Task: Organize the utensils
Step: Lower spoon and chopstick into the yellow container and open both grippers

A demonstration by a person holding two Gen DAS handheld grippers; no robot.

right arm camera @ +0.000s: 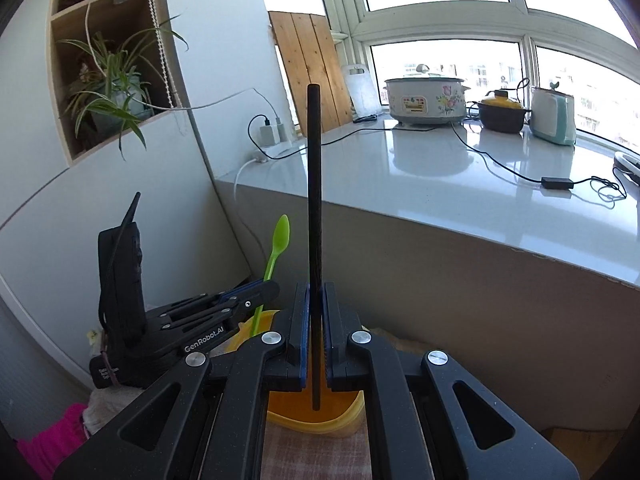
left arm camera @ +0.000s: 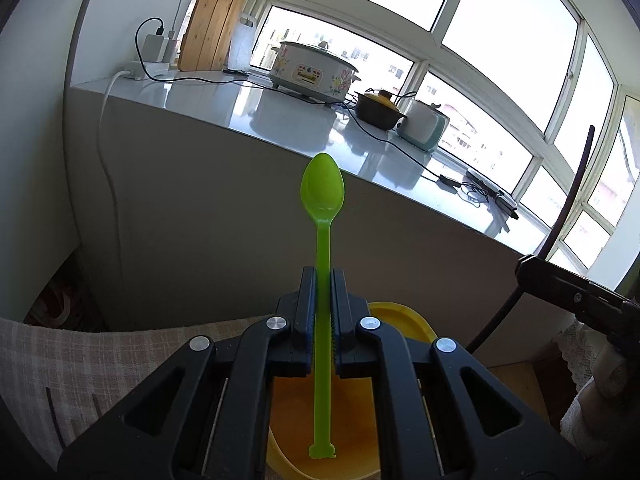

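Observation:
My left gripper (left arm camera: 322,276) is shut on a green plastic spoon (left arm camera: 322,196), held upright with the bowl up and the handle end over a yellow container (left arm camera: 404,320). My right gripper (right arm camera: 317,292) is shut on a black chopstick (right arm camera: 313,184), held upright with its lower end over the same yellow container (right arm camera: 316,416). In the right wrist view the left gripper (right arm camera: 256,294) and the green spoon (right arm camera: 276,248) show to the left. In the left wrist view the right gripper (left arm camera: 528,272) and the black chopstick (left arm camera: 568,208) show at the right edge.
The yellow container stands on a checked cloth (left arm camera: 100,364). Behind is a white counter (right arm camera: 460,172) with a flowered cooker (right arm camera: 426,100), a brown pot (right arm camera: 502,114), a white-and-teal appliance (right arm camera: 554,116), cables and chargers. A wall shelf holds a plant (right arm camera: 108,84).

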